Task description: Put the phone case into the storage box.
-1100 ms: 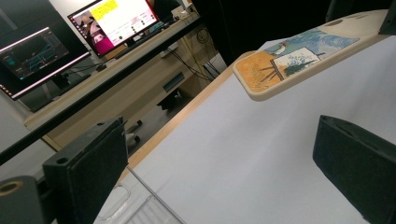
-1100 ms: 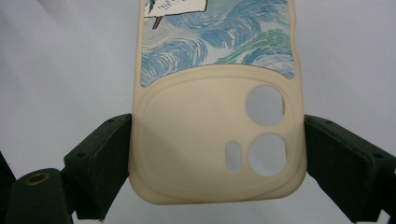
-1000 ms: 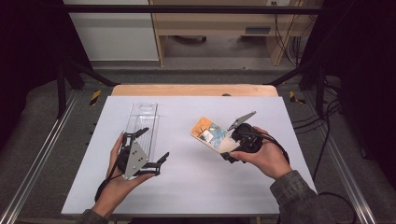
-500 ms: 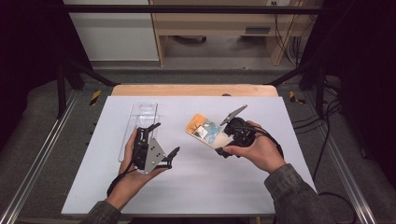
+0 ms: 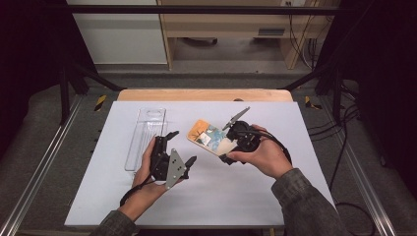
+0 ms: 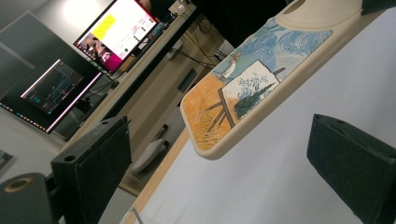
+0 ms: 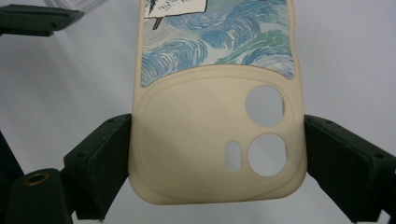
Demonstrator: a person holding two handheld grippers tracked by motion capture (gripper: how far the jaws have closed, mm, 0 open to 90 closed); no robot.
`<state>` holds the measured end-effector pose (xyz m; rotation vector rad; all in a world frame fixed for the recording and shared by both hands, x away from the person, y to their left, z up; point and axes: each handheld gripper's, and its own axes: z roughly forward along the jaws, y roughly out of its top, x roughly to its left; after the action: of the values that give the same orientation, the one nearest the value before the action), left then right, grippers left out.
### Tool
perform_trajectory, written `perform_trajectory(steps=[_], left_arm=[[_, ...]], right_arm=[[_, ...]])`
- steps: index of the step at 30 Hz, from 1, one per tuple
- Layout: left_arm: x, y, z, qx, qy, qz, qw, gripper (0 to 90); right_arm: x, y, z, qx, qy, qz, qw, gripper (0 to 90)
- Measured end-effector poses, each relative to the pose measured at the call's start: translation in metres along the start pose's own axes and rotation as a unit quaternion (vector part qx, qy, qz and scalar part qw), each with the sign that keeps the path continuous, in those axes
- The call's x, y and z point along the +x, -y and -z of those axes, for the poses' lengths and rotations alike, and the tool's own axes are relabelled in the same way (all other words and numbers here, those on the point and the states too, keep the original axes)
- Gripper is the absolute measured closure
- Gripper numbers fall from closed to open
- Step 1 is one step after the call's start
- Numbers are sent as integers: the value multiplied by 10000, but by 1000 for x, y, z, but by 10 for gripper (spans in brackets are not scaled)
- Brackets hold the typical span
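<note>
Two tongs are raised over the white worktop (image 5: 255,196), one in each hand. The phone case (image 7: 217,135), cream-edged with a painted back, is grasped across its camera end by the right tongs (image 5: 231,147); in the right gripper view a black jaw is seen pressed to each long side. The case is held clear of the worktop with its painted end pointed toward the left tongs (image 5: 179,146), presumably so that end can be taken or steadied by the other hand. The left tongs are released: in the left gripper view their jaws stand apart with nothing between them, and the case's painted end (image 6: 243,100) lies ahead of them, not yet touched. A clear plastic tray (image 5: 145,137) rests flat on the worktop just beyond the left hand (image 5: 147,172), likely the packaging the case belongs to.

Compared with the earlier high view, the left tongs have been carried off the tray and inward toward the case, and the case has been brought slightly closer to the middle. The grip on the case is unchanged.
</note>
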<state>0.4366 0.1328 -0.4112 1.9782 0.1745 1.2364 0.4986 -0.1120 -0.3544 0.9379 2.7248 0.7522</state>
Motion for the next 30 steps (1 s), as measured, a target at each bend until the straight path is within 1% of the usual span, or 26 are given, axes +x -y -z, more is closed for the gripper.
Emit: perform_trajectory(steps=[1, 3, 5, 7, 9, 11, 14, 16, 21, 23, 26, 30], left_arm=[[0, 0, 0, 30, -30, -65, 10000, 70], [-1, -1, 0, 31, -83, -111, 9999, 74], [-3, -2, 0, 28, -140, -234, 9996, 78], [-5, -2, 0, 44, -161, -285, 9995, 83], [-6, -3, -1, 56, -229, -364, 9991, 83], [-8, -4, -2, 28, -238, -372, 9990, 83], [-11, -5, -3, 39, -272, -476, 9985, 94], [-13, -5, -4, 45, -286, -500, 9983, 103], [-16, -6, -5, 32, -405, -644, 9971, 129], [-17, -6, -6, 17, -402, -684, 9968, 150], [-21, -6, -7, 32, -396, -805, 9960, 163], [-25, -6, -9, 61, -419, -947, 9946, 188]], right_arm=[[1, -1, 0, 0, 3, 18, 10000, 122], [2, -1, 1, -3, -1, 11, 10000, 122], [2, 0, 1, 7, 7, 11, 10000, 122], [3, 0, 1, 7, 0, 7, 10000, 122], [4, -1, 1, 13, -6, 2, 10000, 122], [4, -2, 2, 14, -21, 4, 10000, 122], [5, -4, 2, 15, -40, 20, 10000, 122], [6, -5, 1, 27, -56, 9, 10000, 122], [7, -8, 1, 42, -73, 27, 10000, 122], [7, -8, 1, 26, -79, 1, 10000, 122], [7, -9, 0, 34, -73, -17, 10000, 122], [7, -12, 0, 40, -134, -57, 9999, 122]])
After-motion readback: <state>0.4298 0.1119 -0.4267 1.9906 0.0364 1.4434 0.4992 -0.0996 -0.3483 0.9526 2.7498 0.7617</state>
